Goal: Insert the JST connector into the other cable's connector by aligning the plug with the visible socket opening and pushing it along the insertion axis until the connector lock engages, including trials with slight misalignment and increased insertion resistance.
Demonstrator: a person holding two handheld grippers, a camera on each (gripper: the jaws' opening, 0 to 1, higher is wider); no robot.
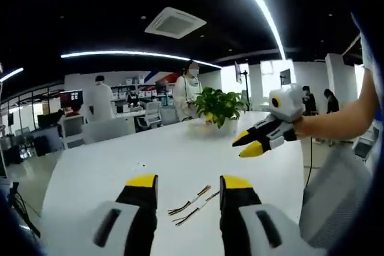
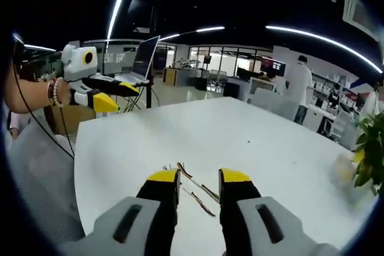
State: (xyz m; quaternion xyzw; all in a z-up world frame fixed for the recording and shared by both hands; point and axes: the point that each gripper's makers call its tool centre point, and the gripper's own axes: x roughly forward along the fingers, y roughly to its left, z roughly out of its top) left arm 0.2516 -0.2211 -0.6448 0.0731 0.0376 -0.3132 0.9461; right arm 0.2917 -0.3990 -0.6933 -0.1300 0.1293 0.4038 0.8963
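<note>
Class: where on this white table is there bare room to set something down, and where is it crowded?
Bare: the table between the two cables and the potted plant, plus its left side. Crowded: around the cables, between the left gripper's jaws.

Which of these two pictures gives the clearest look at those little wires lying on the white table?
The left gripper view. There the two cables lie in plain sight on the white table, side by side between the open jaws. In the right gripper view the cables lie partly behind the jaw tips, so less of them can be seen.
</note>
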